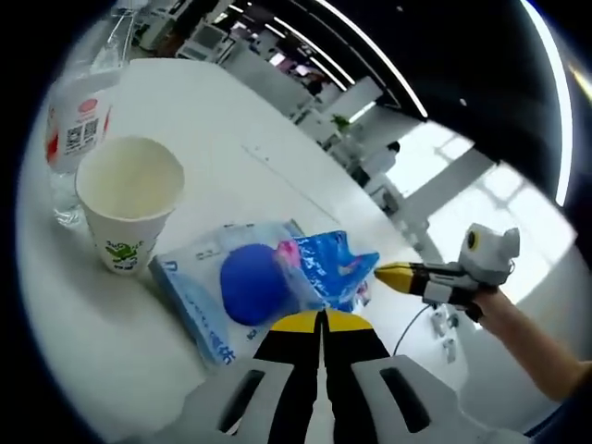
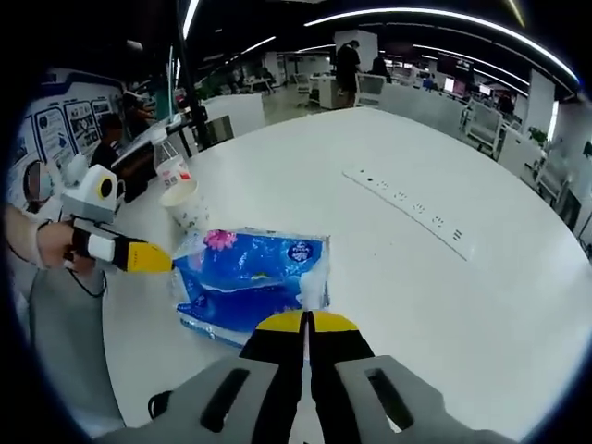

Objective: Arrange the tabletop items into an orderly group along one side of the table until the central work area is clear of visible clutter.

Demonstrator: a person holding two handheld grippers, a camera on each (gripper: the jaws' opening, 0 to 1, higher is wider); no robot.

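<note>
Tissue pack, blue and crinkled, lies on the desk just ahead of our left gripper, whose jaws are pressed together on nothing. Our right gripper, also closed and empty, faces the pack's other side. Just beyond the pack stands a paper cup, and behind it, near the desk's edge, a clear water bottle
</note>
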